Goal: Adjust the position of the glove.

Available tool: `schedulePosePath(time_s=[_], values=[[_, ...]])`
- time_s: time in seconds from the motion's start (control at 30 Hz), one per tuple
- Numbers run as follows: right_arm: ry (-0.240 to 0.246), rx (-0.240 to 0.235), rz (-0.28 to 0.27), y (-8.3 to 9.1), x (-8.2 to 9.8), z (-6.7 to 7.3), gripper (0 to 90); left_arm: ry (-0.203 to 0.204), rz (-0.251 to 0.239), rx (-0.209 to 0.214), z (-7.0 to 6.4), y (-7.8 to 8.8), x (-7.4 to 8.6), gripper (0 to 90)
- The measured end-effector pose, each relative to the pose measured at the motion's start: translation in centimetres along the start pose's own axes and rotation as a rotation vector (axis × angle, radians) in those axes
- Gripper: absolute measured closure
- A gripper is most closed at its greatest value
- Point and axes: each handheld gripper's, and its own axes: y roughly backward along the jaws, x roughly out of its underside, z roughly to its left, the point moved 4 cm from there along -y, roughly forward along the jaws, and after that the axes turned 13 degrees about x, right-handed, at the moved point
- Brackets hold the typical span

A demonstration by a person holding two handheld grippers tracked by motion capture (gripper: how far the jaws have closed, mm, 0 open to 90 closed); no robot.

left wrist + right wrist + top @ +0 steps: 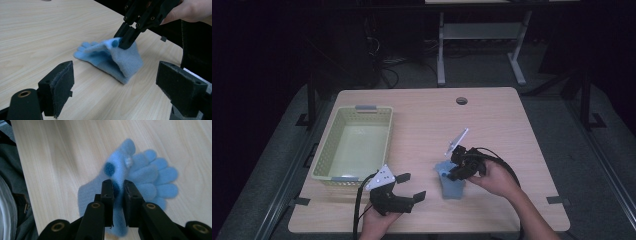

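A light blue knitted glove [451, 184] with dark blue dots lies on the wooden table [492, 120], right of centre near the front. My right gripper [455, 170] comes down on it from the right. In the right gripper view its jaws stand nearly together with a fold of the glove [150, 177] pinched between the pads, so the right gripper [118, 188] is shut on it. The left gripper view shows that fold of the glove [125, 62] raised off the table under the right gripper [125, 41]. My left gripper [404, 187] rests at the front edge, open and empty, pointing toward the glove.
A pale green plastic basket [325, 142] stands at the table's left side with nothing in it that I can see. A round cable hole [461, 100] sits near the far edge. Beyond the table, a dark floor holds desk legs and cables.
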Motion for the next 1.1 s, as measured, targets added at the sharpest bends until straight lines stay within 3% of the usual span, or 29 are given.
schedulePosePath(time_s=[0.23,0.63,0.83,1.0,1.1], values=[[-0.024,0.012,0.005,-0.9,0.2,-0.2,78.2,-0.004,-0.006,0.003,0.0,0.1,0.0,14.3],[-0.004,0.067,0.030,-1.9,0.2,0.1,71.9,-0.011,0.001,-0.002,0.0,0.2,0.0,14.4],[-0.020,0.086,0.030,-2.2,0.3,-0.1,63.9,-0.010,0.000,0.000,0.0,0.2,0.0,14.4],[-0.056,0.060,-0.013,-1.9,0.2,0.0,79.5,-0.006,0.000,-0.003,0.0,0.1,0.0,14.4],[-0.067,0.060,0.000,-2.3,0.2,0.1,82.5,-0.009,0.004,-0.006,-0.1,0.1,0.0,14.4]])
